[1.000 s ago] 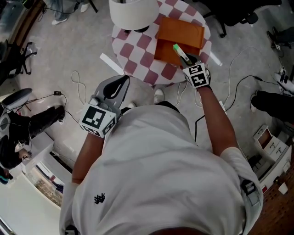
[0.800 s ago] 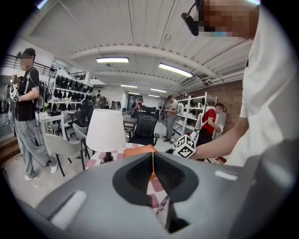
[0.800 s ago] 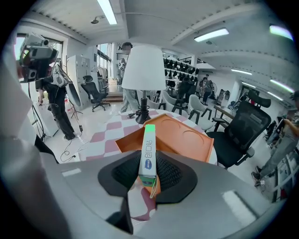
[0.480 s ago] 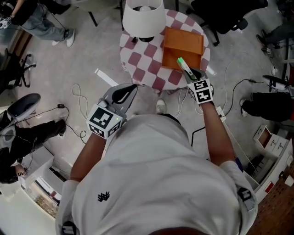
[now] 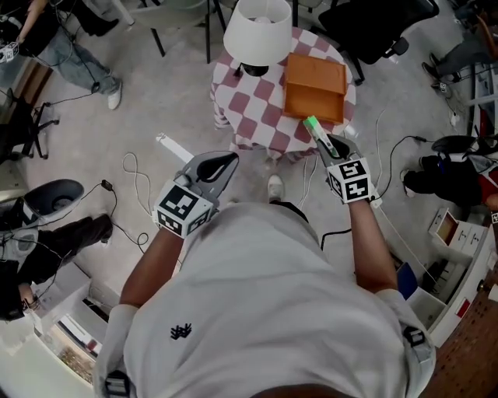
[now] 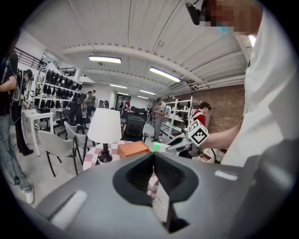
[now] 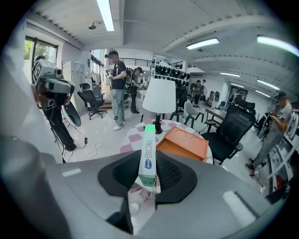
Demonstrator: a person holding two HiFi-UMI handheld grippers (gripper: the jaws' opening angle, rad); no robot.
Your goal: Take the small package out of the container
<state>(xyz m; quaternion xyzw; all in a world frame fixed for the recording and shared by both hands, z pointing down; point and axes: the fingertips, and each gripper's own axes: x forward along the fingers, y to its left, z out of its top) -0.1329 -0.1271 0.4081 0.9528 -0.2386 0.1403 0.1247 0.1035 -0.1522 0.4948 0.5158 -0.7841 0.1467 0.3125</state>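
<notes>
The small package (image 5: pixel 314 128), a slim white box with a green end, sticks out of my right gripper (image 5: pixel 326 143), which is shut on it. It hangs over the near rim of the round table, just short of the orange container (image 5: pixel 315 81). In the right gripper view the small package (image 7: pixel 148 153) rises between the jaws, with the orange container (image 7: pixel 184 142) lying beyond it. My left gripper (image 5: pixel 226 162) hovers over the floor to the left of the table, shut with nothing between its jaws. The left gripper view shows the orange container (image 6: pixel 133 148) far ahead.
A red-and-white checked table (image 5: pixel 247 109) carries a white lamp (image 5: pixel 264 27) beside the container. A black office chair (image 5: pixel 373 22) stands behind the table. Cables (image 5: pixel 138 167) and a white strip (image 5: pixel 173 146) lie on the floor at left. Shelves and people fill the room's edges.
My right gripper has drawn back from over the container towards the person and risen, keeping the package. The left gripper has shifted sideways a little, still shut.
</notes>
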